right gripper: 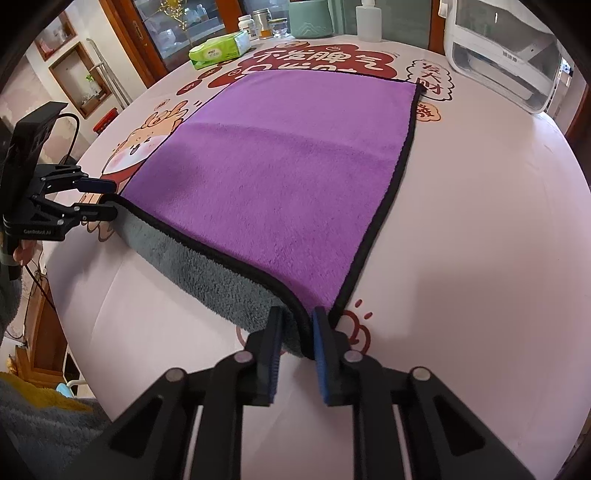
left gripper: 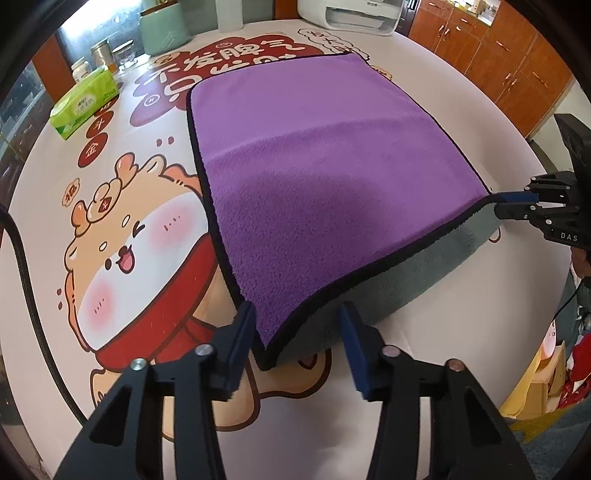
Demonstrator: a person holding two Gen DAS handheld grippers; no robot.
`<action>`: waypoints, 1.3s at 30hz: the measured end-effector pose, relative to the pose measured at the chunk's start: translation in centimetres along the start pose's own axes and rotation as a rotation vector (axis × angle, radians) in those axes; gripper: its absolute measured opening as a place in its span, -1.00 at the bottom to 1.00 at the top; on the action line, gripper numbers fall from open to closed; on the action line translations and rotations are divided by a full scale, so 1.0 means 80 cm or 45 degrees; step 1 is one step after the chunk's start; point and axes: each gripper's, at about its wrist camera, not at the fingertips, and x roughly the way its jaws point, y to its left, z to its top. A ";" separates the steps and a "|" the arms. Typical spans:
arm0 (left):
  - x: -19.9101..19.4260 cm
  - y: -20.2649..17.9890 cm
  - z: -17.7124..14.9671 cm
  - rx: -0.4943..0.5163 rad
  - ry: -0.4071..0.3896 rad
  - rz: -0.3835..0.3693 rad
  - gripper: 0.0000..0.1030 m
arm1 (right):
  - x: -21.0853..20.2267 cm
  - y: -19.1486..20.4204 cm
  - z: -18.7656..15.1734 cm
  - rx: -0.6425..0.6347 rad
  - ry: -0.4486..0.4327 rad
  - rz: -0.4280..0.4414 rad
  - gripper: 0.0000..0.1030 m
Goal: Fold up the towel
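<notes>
At near left, left gripper (left gripper: 297,347) stood spread around the purple towel's (left gripper: 317,155) lifted corner, not clamping. Towel lay mid-table (right gripper: 480,229), grey underside showing along raised near edge. Near right, right gripper (right gripper: 298,345) pinched the other corner.

Counter (left gripper: 461,96) under a white printed cloth: cartoon animal (left gripper: 122,254) with pink cheeks and red collar, red Chinese characters (left gripper: 225,62) beyond it. Green tissue pack (left gripper: 86,101) at the counter's far edge, just beside the characters. Behind the pack: a white bottle (left gripper: 79,70), a metal-lidded jar (left gripper: 100,51), a clear glass (left gripper: 125,55), a pale green canister (left gripper: 162,31). White printer (right gripper: 506,51) at the far corner. Wooden cabinets (left gripper: 517,62) past the counter.
</notes>
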 end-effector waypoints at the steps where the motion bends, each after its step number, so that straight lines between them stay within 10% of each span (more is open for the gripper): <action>1: 0.000 0.001 -0.001 -0.005 0.003 -0.002 -0.20 | -0.001 0.001 -0.001 -0.003 -0.003 -0.004 -0.76; 12: -0.002 0.003 -0.008 -0.014 0.013 0.014 -0.65 | -0.004 0.010 -0.007 -0.015 -0.025 -0.039 -0.88; 39: 0.003 0.005 -0.014 -0.004 0.089 0.049 -0.83 | -0.009 0.016 -0.006 -0.020 -0.045 -0.080 -0.90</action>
